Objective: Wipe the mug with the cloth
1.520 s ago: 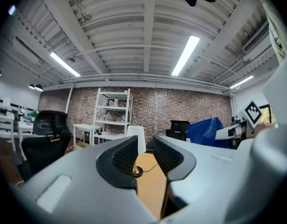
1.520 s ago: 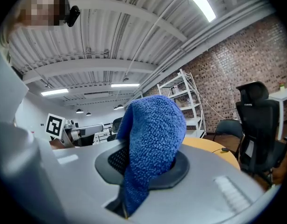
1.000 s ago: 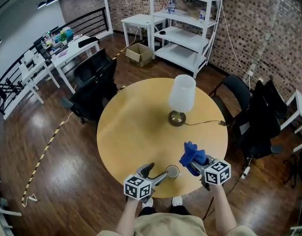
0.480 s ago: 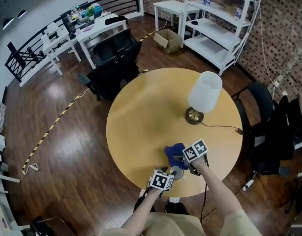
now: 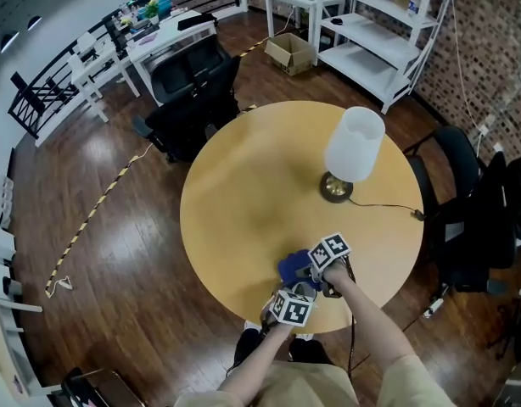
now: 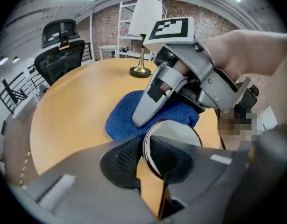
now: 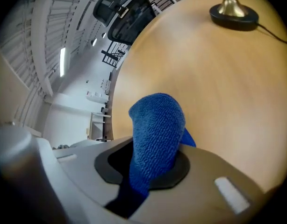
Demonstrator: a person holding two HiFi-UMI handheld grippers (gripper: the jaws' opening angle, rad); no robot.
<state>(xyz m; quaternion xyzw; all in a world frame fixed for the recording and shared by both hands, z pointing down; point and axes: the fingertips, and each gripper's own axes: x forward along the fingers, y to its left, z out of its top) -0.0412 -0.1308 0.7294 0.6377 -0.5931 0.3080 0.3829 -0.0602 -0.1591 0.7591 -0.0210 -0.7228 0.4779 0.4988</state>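
A mug with a dark rim and white inside stands near the round table's front edge. My left gripper reaches it from the near side. Its jaws are closing, with the mug's near rim between the pads and pressed by them. My right gripper is shut on a blue cloth, held just beyond the mug. In the left gripper view the cloth lies against the mug's far side, under one of the right gripper's fingers. In the right gripper view the cloth sticks up from the right gripper.
The wooden table also bears a white-shaded lamp with a brass base and a cable at the back right. Black office chairs stand behind the table, another chair to the right. White shelving stands beyond.
The left gripper has moved in on the mug and its jaws have narrowed from wide apart onto the rim. The right gripper has carried the cloth leftward to the mug's far side.
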